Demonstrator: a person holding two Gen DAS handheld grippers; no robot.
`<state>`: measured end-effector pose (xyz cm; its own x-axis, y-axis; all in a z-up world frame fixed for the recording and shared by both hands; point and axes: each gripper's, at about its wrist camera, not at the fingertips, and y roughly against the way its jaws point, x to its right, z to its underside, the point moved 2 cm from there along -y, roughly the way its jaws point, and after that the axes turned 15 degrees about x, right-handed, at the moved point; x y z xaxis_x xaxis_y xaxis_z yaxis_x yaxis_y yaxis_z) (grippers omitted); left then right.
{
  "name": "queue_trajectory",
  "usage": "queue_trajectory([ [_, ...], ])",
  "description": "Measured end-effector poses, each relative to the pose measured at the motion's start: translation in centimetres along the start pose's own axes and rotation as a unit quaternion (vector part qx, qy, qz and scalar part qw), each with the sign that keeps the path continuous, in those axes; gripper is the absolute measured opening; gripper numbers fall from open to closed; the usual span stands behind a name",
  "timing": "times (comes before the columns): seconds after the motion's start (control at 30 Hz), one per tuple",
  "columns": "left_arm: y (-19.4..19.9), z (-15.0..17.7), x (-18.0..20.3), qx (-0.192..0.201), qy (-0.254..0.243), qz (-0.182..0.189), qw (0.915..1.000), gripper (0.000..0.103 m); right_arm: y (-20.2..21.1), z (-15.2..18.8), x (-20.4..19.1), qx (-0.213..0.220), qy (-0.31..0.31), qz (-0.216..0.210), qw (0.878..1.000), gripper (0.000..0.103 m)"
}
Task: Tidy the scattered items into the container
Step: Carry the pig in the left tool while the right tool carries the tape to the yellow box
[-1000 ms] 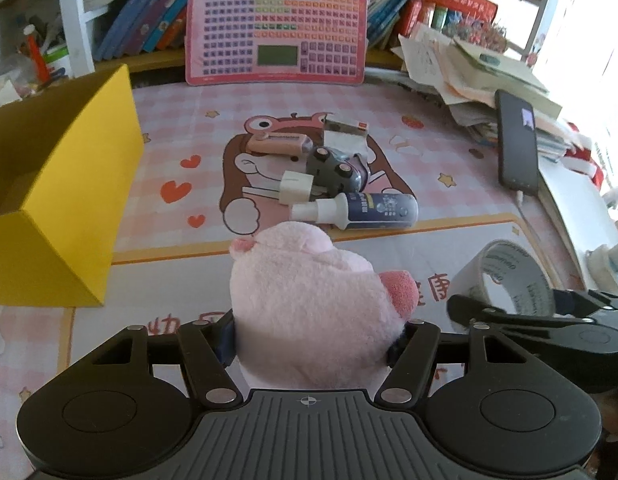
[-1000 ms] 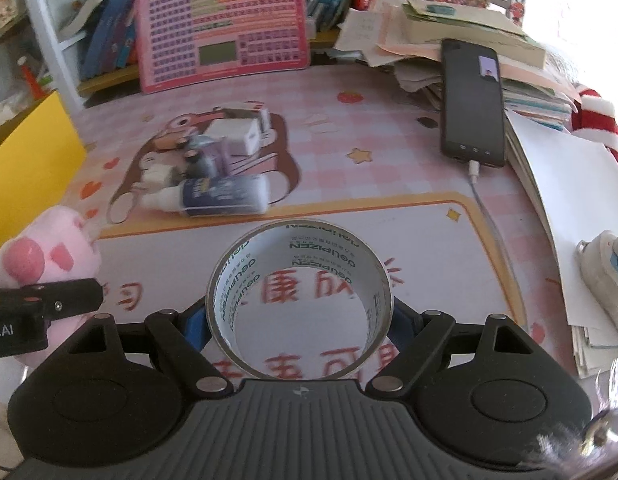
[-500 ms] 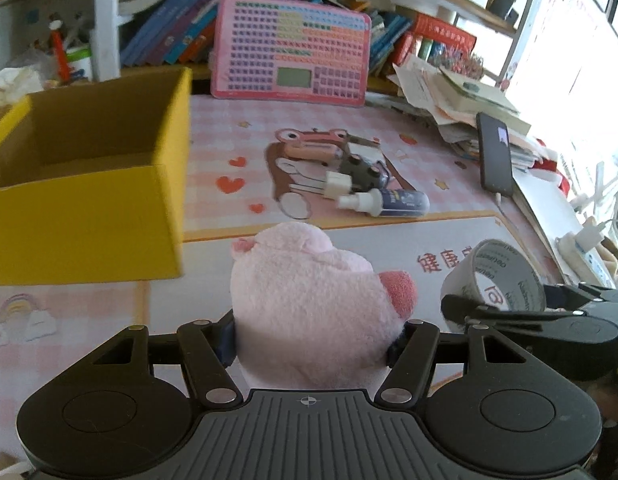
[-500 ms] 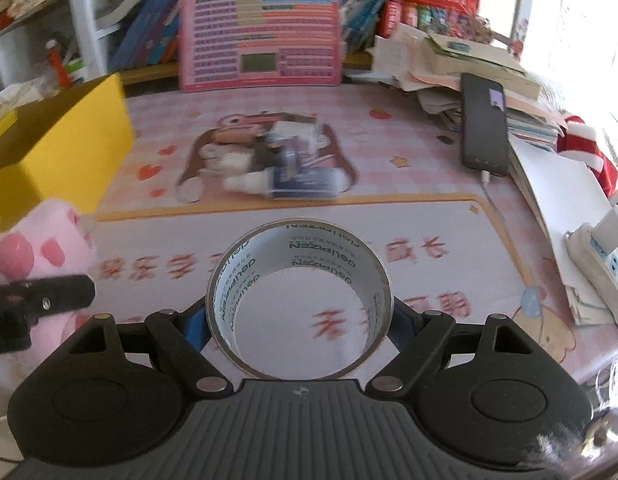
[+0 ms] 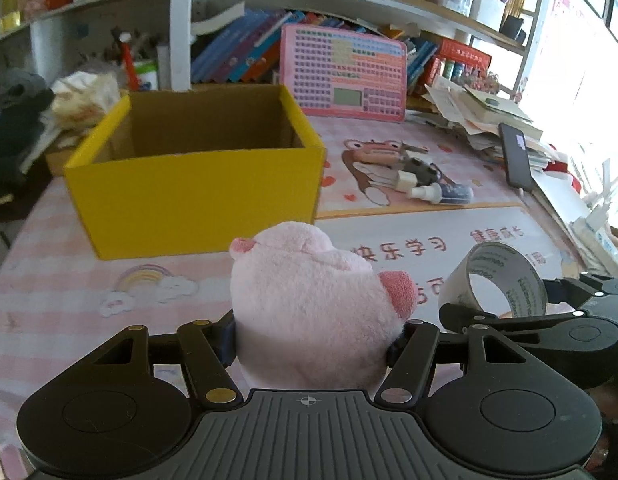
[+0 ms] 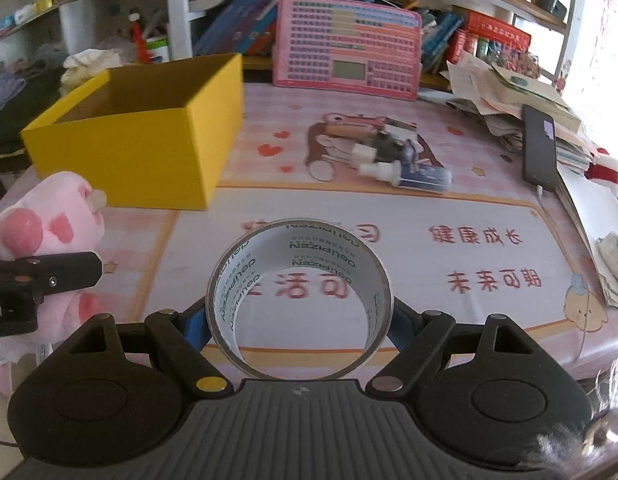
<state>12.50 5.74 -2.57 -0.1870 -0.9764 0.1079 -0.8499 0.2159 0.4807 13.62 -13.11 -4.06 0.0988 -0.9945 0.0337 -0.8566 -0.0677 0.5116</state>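
Both hands loaded, lifted off the desk. Left gripper [image 5: 313, 336] pinches the pink plush pig [image 5: 309, 300], fingers squeezed into its sides. Right gripper [image 6: 299, 320] clamps the tape roll [image 6: 299, 300] across its rim, roll upright w/ hole facing fwd. Yellow box [image 5: 197, 196] sits ahead-left, open top, looks empty inside.

Risks: plush is soft, so it could squirm out if grip slackens; it's bulky and may snag the box's near wall if carried too low. Tape held only at edges, so it could twist or pop out. The two grippers are close, could bump over the box.

Still loose on mat: spray bottle [image 5: 441, 192], small gadgets [image 5: 417, 168] near it. Phone [image 6: 541, 146] and paper stack [image 6: 509, 92] off right, toy keyboard [image 5: 343, 74] behind. Nothing blocks the path to the box.
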Motion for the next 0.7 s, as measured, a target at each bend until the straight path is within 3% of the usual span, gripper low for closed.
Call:
queue_trajectory([
  [0.7,3.1,-0.1,-3.9,0.036,-0.01,-0.012,0.9992,0.064,1.5,-1.2,-6.0,0.032,0.035,-0.017,0.999,0.083],
])
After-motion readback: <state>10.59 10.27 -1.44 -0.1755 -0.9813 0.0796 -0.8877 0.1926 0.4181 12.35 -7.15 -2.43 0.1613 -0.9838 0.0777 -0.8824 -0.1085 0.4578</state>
